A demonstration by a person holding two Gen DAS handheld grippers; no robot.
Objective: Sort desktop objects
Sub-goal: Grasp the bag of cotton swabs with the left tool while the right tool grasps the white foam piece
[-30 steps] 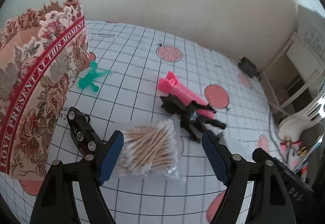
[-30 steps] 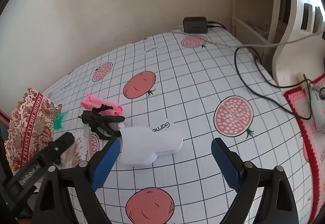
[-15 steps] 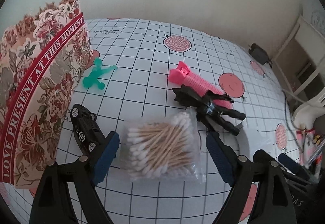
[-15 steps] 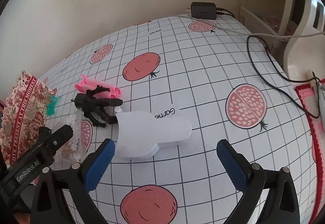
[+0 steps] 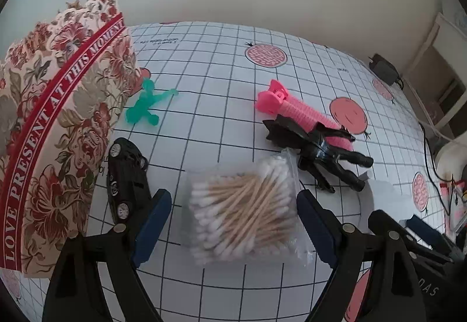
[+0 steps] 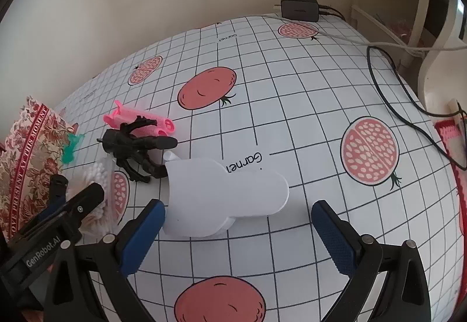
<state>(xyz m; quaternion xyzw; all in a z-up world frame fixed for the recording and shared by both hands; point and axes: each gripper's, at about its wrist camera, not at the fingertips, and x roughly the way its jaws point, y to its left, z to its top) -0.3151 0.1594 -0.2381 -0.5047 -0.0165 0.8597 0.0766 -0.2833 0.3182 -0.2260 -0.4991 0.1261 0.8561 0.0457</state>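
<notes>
A clear bag of cotton swabs (image 5: 242, 211) lies on the gridded mat, between the blue pads of my left gripper (image 5: 230, 205). The jaws are open and the pads stand off its sides. To its left lies a black toy car (image 5: 125, 176), beyond it a black figure (image 5: 318, 149) across a pink ribbed toy (image 5: 294, 111), and a green figure (image 5: 146, 106) by the floral box (image 5: 52, 117). My right gripper (image 6: 238, 209) is open wide, just short of a flat white cut-out piece (image 6: 227, 193) that lies between its fingers without touching them.
A black charger (image 6: 299, 8) with cables (image 6: 388, 94) sits at the mat's far right edge, next to white furniture (image 6: 437, 30). A crocheted red-edged cloth (image 6: 455, 146) lies at the right. The left gripper's black body (image 6: 58, 228) is close to my right gripper's left finger.
The left jaws spread wider and the swab bag now sits centred between them. The right gripper sank closer to the white piece and its jaws widened a little.
</notes>
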